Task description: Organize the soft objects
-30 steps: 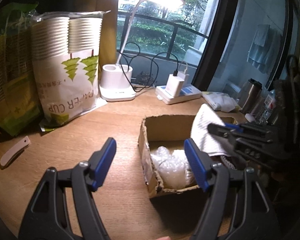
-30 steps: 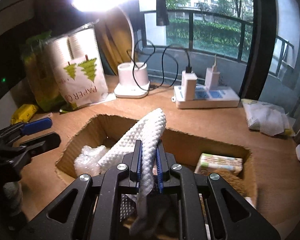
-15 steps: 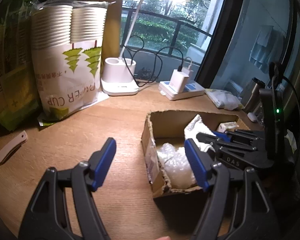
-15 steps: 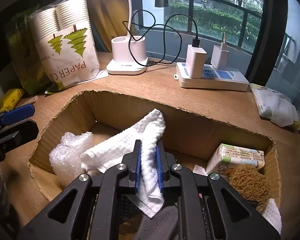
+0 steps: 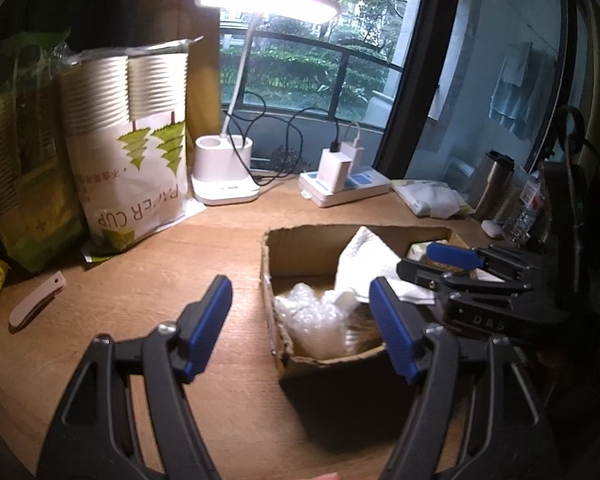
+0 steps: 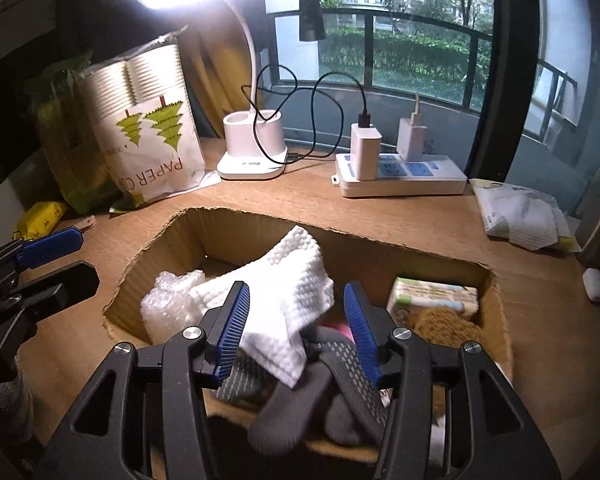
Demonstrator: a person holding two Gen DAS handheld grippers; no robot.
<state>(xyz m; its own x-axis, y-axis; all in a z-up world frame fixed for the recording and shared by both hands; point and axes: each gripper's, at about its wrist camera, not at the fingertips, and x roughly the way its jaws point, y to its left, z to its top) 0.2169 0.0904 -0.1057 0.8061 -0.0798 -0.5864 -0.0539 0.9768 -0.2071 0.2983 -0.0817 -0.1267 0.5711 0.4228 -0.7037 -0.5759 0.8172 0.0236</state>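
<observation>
At the centre of the right wrist view, the white cloth (image 6: 284, 300) lies in the cardboard box (image 6: 172, 240); right gripper (image 6: 296, 328) fingers spread, empty, like the left gripper (image 5: 300, 320); release step, next likely withdrawing

White waffle-textured cloth (image 6: 288, 280); brown cardboard box (image 6: 172, 240); grey glove (image 6: 332, 360) with paler dotted grip; blue-padded gripper fingers (image 6: 232, 320); paper-cup bag (image 6: 152, 148), white with green trees; something pink, possibly fabric.
</observation>
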